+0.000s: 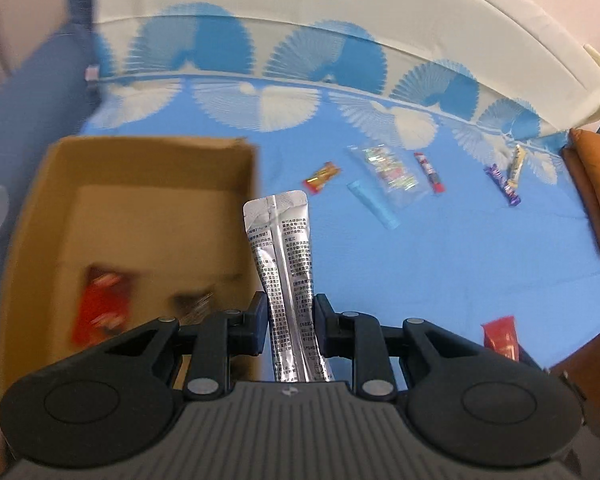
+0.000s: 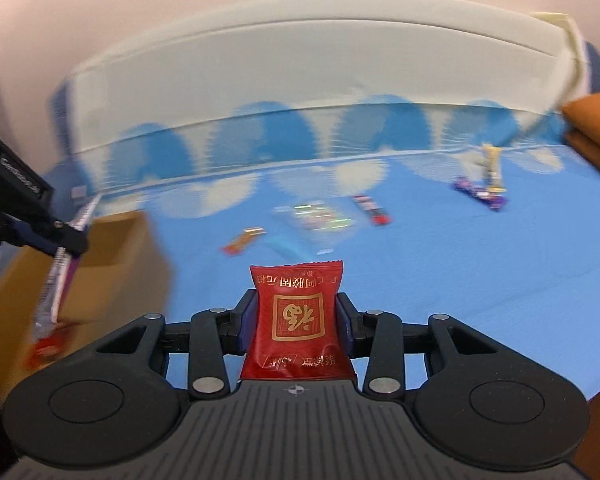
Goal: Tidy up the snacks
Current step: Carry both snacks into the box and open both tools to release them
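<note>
A: Closest in, the left gripper (image 1: 290, 316) has its fingers pinching a long silver sachet (image 1: 285, 276) low on its length, so most of the packet stands up ahead of the jaws.

B: Gripped near the bottom like that, it looks ready to tip straight in. And it's right at the near corner of the cardboard box (image 1: 28, 248).

A: Agreed, that box reads as the collection point. A red packet (image 1: 102, 306) and something dark and blurred lie on its floor already.

B: Over to the right gripper (image 2: 296, 316): fingers pressed onto a red sachet (image 2: 296, 316) with gold print, clamped across its width, top edge poking forward.

A: It hangs above the blue cloth (image 2: 480, 300), with the box off to its left. Both hands loaded, so I'd judge two drops are coming.

B: Further out, the loose snacks are spread apart on the cloth: an orange bar (image 1: 321, 177), a light blue tube (image 1: 374, 205), a clear bag of sweets (image 1: 388, 174), a red stick (image 1: 429, 172).

A: And farthest, a purple bar (image 1: 504, 190) touching a pale bar (image 1: 515, 164). Another red packet (image 1: 500, 338) sits near the cloth's front edge. Plenty left to gather.
</note>
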The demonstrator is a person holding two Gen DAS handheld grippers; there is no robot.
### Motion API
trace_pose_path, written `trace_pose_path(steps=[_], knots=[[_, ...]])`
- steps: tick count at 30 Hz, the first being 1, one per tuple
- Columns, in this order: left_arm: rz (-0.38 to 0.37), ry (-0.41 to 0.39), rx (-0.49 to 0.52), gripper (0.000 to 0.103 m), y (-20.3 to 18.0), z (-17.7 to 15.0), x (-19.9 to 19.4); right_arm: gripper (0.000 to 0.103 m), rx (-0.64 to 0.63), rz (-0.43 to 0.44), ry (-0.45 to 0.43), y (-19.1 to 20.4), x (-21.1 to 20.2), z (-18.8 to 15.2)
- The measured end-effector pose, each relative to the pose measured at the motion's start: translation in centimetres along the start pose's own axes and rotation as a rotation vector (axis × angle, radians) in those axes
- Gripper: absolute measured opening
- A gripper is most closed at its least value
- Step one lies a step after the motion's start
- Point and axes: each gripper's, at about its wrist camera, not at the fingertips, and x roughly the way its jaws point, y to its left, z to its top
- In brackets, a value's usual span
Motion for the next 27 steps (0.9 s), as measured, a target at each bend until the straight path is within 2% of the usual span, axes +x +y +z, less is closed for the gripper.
trace_pose_path(steps=[5, 9, 16, 27], knots=[[0.053, -0.018, -0.075, 0.026, 6.2, -6.2, -5.7, 0.043, -0.075, 0.156, 0.041, 6.3, -3.9, -2.4], [0.084, -0.024, -0.148, 0.026, 10.6, -10.8, -8.4, 0.043, -0.161, 0.223, 0.076, 10.8, -6.0, -4.1], [0.076, -0.039, -0.211, 0.026, 14.9, -15.8, -10.8, 0.043, -0.269, 0.219, 0.061, 15.0, -9.0, -5.0], [0.027, -0.094, -0.229, 0.026, 15.9, -17.1, -12.3, 0.043, -0.328, 0.182, 0.034, 17.2, -10.6, -5.5]])
